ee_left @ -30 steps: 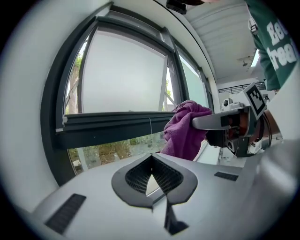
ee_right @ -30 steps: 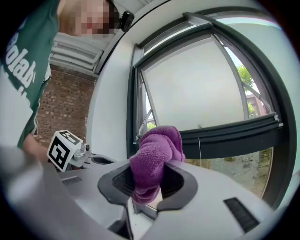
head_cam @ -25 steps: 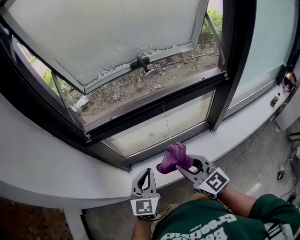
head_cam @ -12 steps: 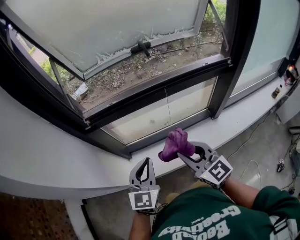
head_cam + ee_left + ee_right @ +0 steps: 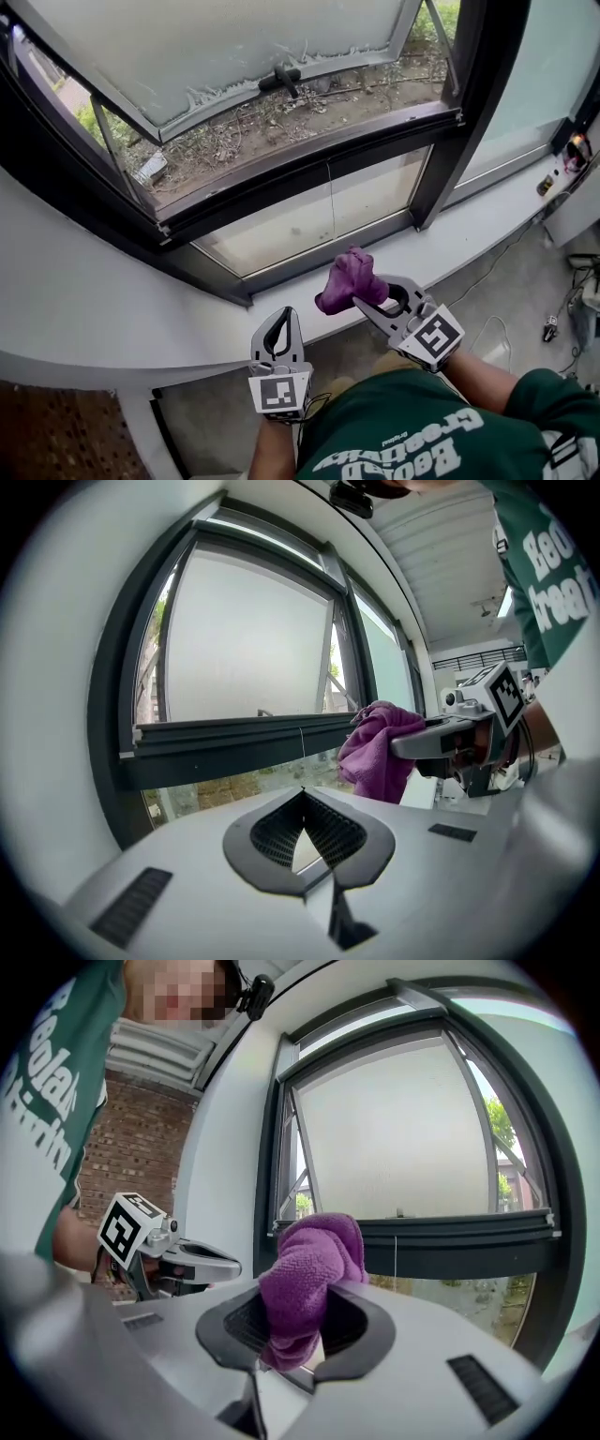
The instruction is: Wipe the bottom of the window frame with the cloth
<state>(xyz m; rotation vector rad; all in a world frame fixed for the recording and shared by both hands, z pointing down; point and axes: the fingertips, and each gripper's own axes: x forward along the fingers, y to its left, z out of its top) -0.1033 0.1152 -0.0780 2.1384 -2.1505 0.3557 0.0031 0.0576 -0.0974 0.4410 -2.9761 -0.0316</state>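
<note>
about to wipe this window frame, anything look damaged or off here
Yes: the frosted film on the tilted-out sash is ragged and torn along its lower edge, beside the handle. Nothing else stands out.

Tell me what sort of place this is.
Probably an indoor room at a large window: a dark window frame with a sash tilted open outward, a white sill beneath, and bare ground outside below.

You stood indoors, in a plain room: a dark window frame, a white sill, a brick wall.
</note>
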